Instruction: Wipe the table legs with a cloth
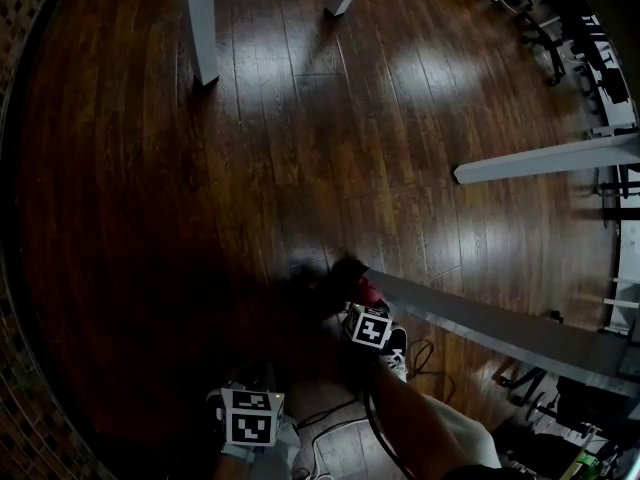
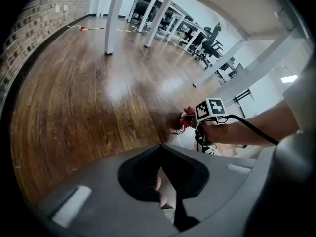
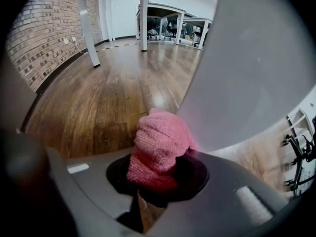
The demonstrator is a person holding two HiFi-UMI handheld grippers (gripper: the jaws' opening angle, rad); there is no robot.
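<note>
Cloth (image 3: 159,149), pink and bunched, clamped in the right gripper (image 3: 157,186), jaws closed on its lower end, upper end pressed against the grey table leg (image 3: 247,78). Leg just to the right of the cloth and touching it, long axis slanting up and to the right in the right gripper view (in the head view, a pale bar running off to the lower right). Likely next stroke: along that axis, cloth held in contact. Left gripper (image 2: 163,181) well apart from the leg, low beside the person, jaws drawn together on nothing visible. Right clearly the nearer. No containers anywhere; only wooden floor (image 1: 250,168) and other table legs (image 1: 200,28) beyond.
</note>
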